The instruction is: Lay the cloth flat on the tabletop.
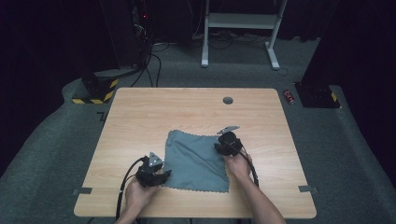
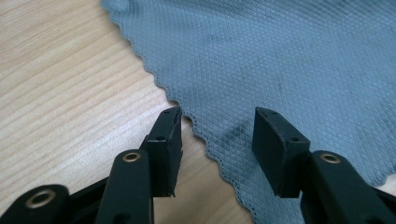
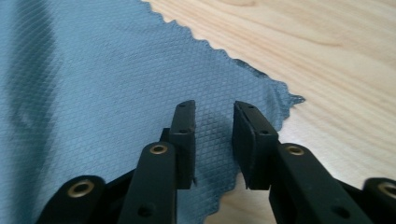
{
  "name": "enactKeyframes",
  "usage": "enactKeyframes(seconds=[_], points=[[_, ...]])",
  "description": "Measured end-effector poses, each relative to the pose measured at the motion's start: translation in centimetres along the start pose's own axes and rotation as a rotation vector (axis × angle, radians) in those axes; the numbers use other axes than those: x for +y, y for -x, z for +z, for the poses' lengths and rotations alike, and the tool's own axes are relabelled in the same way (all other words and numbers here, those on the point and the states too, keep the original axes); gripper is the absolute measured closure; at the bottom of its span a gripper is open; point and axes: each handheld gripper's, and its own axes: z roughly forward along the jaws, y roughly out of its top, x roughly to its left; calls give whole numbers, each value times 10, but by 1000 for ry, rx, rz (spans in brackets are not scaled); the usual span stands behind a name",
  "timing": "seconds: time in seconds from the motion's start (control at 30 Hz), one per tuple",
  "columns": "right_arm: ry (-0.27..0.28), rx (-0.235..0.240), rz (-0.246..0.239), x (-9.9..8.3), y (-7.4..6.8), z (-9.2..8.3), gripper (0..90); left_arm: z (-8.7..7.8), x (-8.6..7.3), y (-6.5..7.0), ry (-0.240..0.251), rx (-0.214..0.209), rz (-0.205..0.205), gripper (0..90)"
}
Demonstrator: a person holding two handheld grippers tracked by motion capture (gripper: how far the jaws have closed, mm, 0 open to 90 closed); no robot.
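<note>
Cloth (image 1: pixel 196 161), grey-blue with a scalloped edge and a diamond weave, lies spread flat on the wooden bench (image 1: pixel 140 116), toward its near side. Left gripper (image 1: pixel 154 173) sits at the cloth's near left corner; in the left gripper view its fingers (image 2: pixel 169 140) stand apart, released, straddling the scalloped edge with nothing pinched between them. Right gripper (image 1: pixel 228 142) sits at the cloth's right edge near the far right corner; in the right gripper view its fingers (image 3: pixel 184 140) are parted, above the fabric, not pressing on it. That corner (image 3: pixel 285 100) is slightly rumpled. Both hands rest low at the bench.
</note>
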Motion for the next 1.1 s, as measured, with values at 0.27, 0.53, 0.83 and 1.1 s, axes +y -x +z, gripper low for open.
enactKeyframes(seconds=[0.27, 0.53, 0.83, 1.1], points=[[-70, -59, -46, 16, 19, 6, 638, -6, -9, 2, 17, 11, 1, 561], [63, 40, 24, -15, -10, -36, 622, -4, -9, 2, 27, 13, -18, 479], [28, 83, -72, -76, -48, -65, 616, -3, -9, 10, 28, 17, -15, 415], [52, 94, -99, -104, -40, -79, 640, -6, -12, 21, 23, 4, 5, 407]])
